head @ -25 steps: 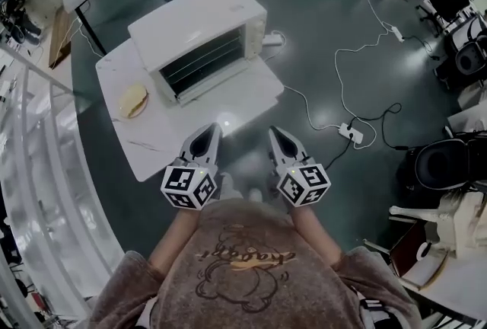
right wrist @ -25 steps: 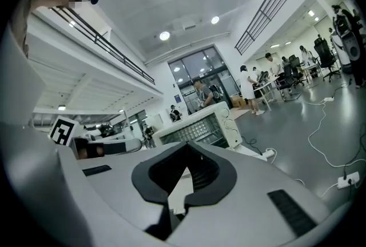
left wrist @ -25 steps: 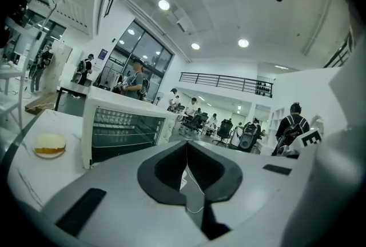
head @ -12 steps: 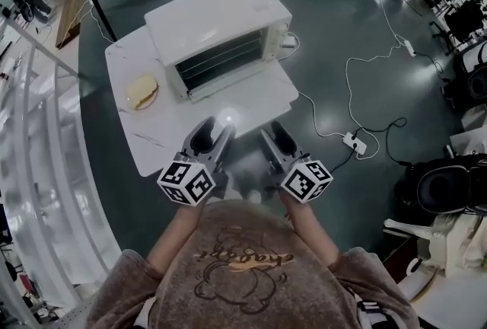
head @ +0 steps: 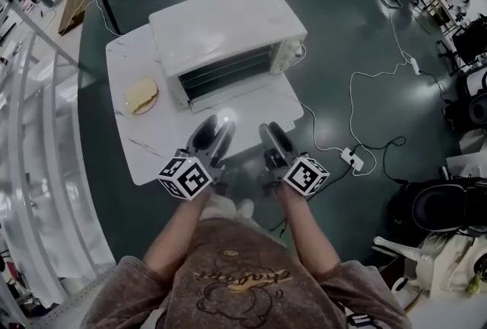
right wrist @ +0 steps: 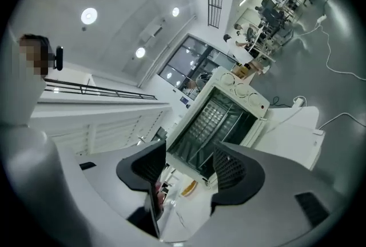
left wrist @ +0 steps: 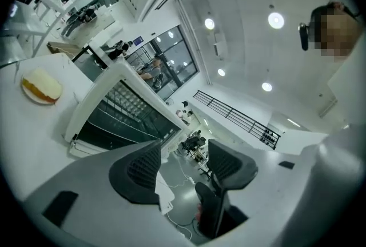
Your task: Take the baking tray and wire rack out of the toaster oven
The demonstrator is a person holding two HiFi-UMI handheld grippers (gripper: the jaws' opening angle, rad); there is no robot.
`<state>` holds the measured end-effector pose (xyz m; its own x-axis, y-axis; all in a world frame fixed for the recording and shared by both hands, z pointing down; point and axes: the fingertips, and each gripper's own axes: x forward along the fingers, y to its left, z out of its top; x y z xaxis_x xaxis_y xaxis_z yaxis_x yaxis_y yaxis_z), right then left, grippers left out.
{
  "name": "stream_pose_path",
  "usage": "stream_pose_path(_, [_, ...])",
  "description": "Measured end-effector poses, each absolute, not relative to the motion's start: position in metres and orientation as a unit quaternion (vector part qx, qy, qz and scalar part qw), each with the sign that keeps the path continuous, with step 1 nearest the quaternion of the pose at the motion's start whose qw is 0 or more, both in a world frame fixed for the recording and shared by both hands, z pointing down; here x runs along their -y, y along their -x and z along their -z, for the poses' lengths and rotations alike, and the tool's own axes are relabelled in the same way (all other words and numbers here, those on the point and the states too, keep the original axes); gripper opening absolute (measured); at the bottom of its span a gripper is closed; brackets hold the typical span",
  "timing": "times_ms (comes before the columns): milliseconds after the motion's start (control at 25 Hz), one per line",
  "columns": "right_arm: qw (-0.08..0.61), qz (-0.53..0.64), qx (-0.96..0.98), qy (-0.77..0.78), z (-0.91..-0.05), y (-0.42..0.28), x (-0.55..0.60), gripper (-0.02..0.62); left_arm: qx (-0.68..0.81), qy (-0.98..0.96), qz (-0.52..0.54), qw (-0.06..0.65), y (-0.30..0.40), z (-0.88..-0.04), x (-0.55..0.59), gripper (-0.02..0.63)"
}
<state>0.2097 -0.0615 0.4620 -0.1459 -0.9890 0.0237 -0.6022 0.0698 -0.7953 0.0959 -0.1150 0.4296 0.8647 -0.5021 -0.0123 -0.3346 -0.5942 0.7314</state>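
Approaching: toaster oven (head: 224, 27), far edge of table (head: 152, 145).
Wire rack (right wrist: 210, 117), baking tray: inside oven.
Left gripper (head: 215, 126), right gripper (head: 270, 131): jaws just opened, nothing between, near edge.
Next: reach to oven front.

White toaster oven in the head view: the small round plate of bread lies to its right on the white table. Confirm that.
Wrong side. The head view shows the small round plate of bread to the left of the white toaster oven, on the white table.
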Motion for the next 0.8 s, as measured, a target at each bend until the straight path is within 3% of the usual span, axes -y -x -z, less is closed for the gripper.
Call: stream_pose_path(800, [0.260,0.416,-0.669,0.558,-0.571,-0.262,0.226,0.229,0.353,-0.748,0.182,0.533,-0.124,-0.569,0.247,0.234])
